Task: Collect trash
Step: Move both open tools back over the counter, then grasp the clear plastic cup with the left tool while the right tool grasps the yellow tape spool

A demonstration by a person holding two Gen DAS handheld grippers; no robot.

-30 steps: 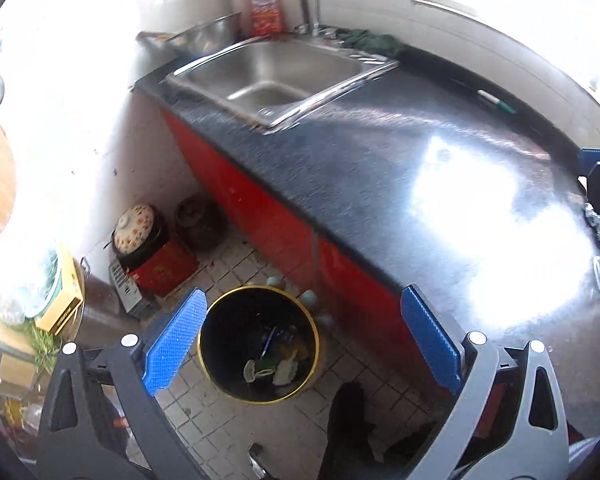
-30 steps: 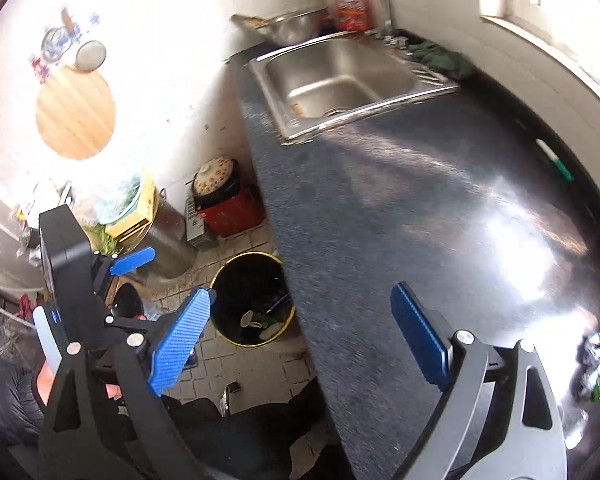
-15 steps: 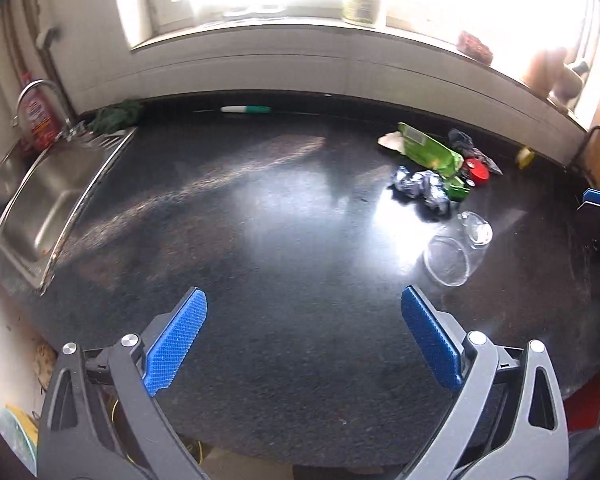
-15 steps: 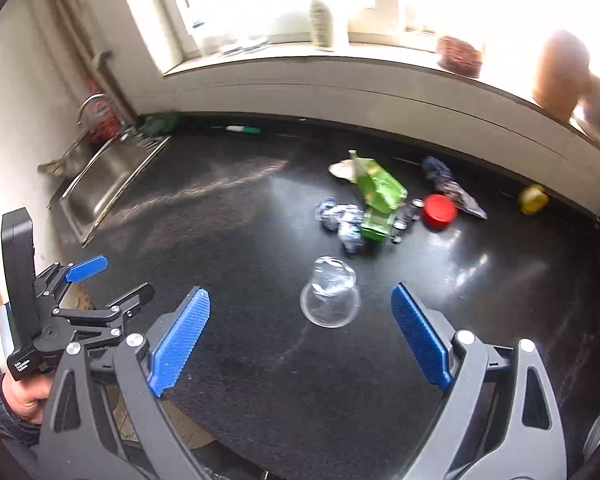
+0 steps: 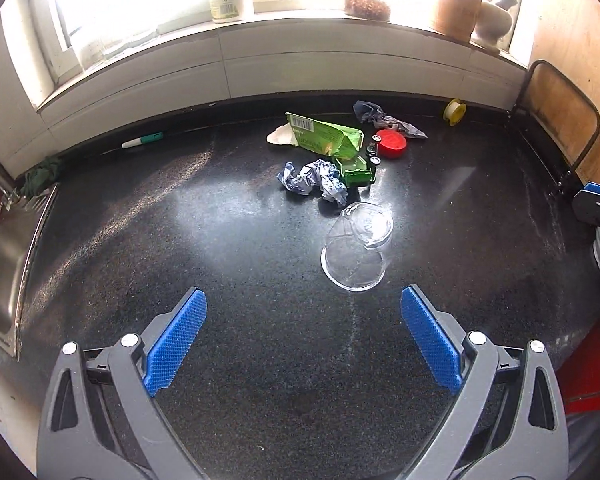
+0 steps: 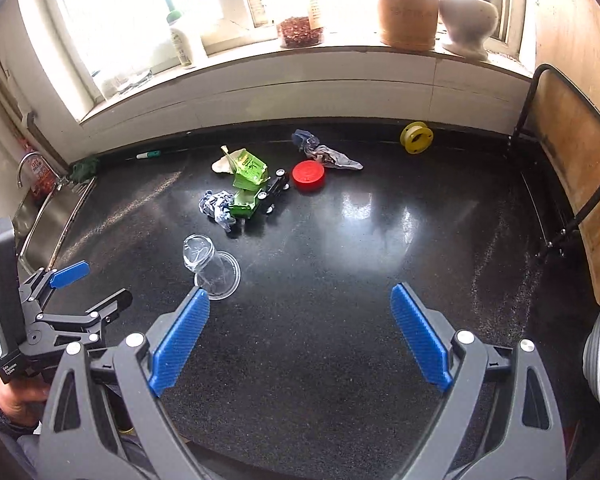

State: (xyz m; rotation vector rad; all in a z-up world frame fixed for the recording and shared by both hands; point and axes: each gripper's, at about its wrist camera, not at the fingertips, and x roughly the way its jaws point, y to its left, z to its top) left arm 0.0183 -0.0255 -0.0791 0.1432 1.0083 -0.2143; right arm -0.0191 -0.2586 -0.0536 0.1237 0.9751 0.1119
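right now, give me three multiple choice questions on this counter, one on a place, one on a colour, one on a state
1. What lies nearest the left claw?
A. clear plastic cup
B. yellow spool
C. marker pen

2. What colour is the round lid by the toy truck?
A. blue
B. red
C. white

3. How are the two claws?
A. both shut on trash
B. one holds the cup
C. both open and empty

Answers:
1 A, the cup lies on its side just ahead of that claw.
2 B, the lid is plainly red.
3 C, left and right claw both have blue pads spread wide with only counter between them.
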